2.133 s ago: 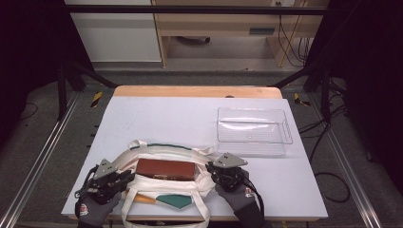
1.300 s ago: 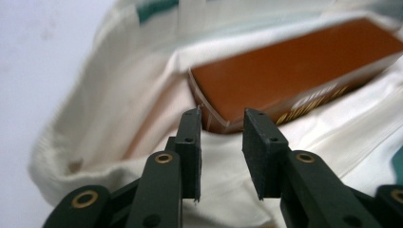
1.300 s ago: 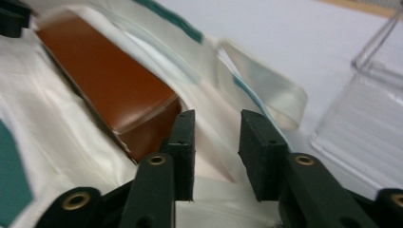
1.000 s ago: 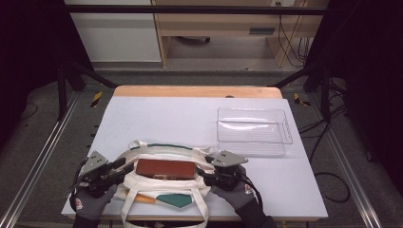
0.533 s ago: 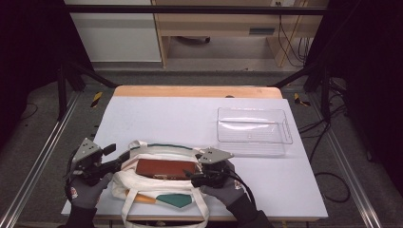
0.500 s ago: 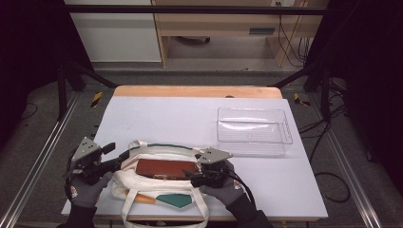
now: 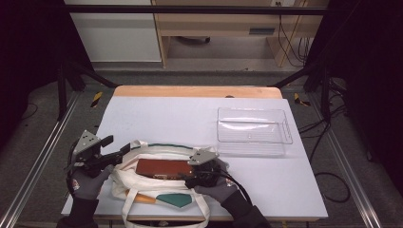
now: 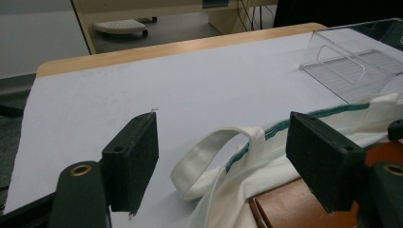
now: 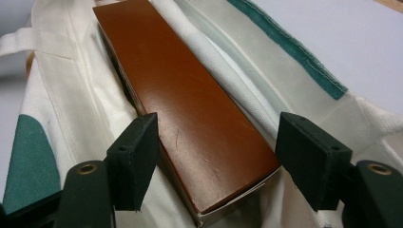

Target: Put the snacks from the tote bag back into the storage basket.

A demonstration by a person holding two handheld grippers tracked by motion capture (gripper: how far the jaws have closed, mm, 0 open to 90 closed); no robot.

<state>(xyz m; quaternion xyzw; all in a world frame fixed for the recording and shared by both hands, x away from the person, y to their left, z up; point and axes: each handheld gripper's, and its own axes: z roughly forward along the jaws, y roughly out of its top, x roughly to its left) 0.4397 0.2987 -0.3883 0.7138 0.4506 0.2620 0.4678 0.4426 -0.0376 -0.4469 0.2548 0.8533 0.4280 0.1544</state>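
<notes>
A cream tote bag (image 7: 142, 187) with green trim lies flat at the table's near edge, its mouth open. A long brown box (image 7: 161, 168) lies inside it. In the high view my left gripper (image 7: 119, 152) points right at the bag's left rim. Its jaws have just been opening and stand open around a loop of the bag's handle (image 8: 216, 147) without touching it. My right gripper (image 7: 186, 177) reaches in from the right over the box's end. Its jaws have also just widened and stand open on either side of the brown box (image 9: 190, 109), pads apart from it.
A clear plastic tray (image 7: 252, 126) stands on the white table (image 7: 171, 118) at the right, beyond the bag; it also appears as the clear tray (image 8: 351, 66) in the left gripper view. The table's wooden far edge (image 7: 195, 91) lies behind.
Both grippers' jaws have spread wider. My left gripper has drawn up and away to the left of the bag. My right gripper has slid left over the bag onto the box's end.
</notes>
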